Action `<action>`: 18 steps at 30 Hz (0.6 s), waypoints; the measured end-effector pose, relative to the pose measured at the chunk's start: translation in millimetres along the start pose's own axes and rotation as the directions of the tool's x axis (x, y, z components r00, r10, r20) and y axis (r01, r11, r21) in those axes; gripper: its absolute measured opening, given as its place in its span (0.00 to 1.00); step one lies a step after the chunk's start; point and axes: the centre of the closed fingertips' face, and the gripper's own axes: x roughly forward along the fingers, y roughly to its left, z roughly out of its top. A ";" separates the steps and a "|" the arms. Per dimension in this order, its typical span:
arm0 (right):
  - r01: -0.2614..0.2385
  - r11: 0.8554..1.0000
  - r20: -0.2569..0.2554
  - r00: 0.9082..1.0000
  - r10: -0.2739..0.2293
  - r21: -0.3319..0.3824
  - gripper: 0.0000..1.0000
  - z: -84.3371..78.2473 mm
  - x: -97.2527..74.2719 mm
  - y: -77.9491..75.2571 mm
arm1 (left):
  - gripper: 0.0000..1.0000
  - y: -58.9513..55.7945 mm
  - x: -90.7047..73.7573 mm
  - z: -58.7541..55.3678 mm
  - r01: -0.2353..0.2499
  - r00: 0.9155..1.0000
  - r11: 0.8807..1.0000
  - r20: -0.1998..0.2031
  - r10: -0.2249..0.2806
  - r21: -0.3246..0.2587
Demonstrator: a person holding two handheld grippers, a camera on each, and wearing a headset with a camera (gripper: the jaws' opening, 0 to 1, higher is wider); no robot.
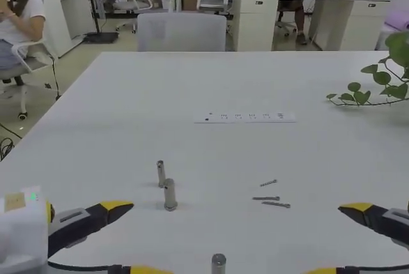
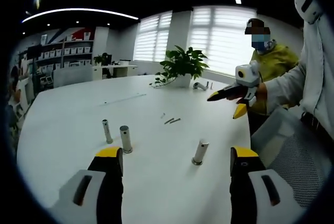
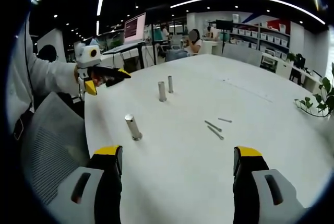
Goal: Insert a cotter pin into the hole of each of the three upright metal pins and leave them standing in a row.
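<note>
Three metal pins (image 1: 169, 195) stand upright on the desk (image 1: 255, 82) in a loose diagonal line, probably so each hole can be reached from the side. Three cotter pins (image 1: 267, 198) lie loose just to their right, none inserted as far as this small view lets me tell. The left gripper (image 2: 176, 153) and right gripper (image 3: 178, 151) hover low at either side, fingers (image 2: 109, 156) wide apart, holding and touching nothing.

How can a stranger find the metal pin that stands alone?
On the white table, two pins stand close together, left of the cotter pins. The lone pin stands apart from that pair, nearest the person's edge of the table.
</note>
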 end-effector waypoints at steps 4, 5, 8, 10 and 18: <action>-0.002 1.000 -0.002 1.000 0.002 -0.003 0.90 0.0 0.8 -0.4 | 0.89 1.9 -12.3 0.6 -0.030 0.999 0.999 0.010 0.030 -0.020; -0.003 1.000 -0.004 1.000 0.003 -0.004 0.90 -0.4 1.3 -0.7 | 0.89 1.9 -14.4 0.8 -0.034 0.999 0.999 0.013 0.034 -0.021; -0.005 1.000 -0.008 1.000 0.005 -0.005 0.90 -0.6 2.7 -0.4 | 0.89 2.8 -20.7 2.1 -0.050 0.998 0.998 0.024 0.051 -0.031; -0.009 1.000 -0.013 1.000 0.009 -0.010 0.89 -1.2 4.4 -0.5 | 0.89 2.2 -23.6 2.7 -0.052 0.998 0.998 0.030 0.054 -0.040; -0.036 0.999 -0.040 0.999 0.035 -0.019 0.87 -5.0 16.3 -9.8 | 0.88 -2.5 -27.7 -1.6 -0.053 0.998 0.998 0.021 0.054 -0.043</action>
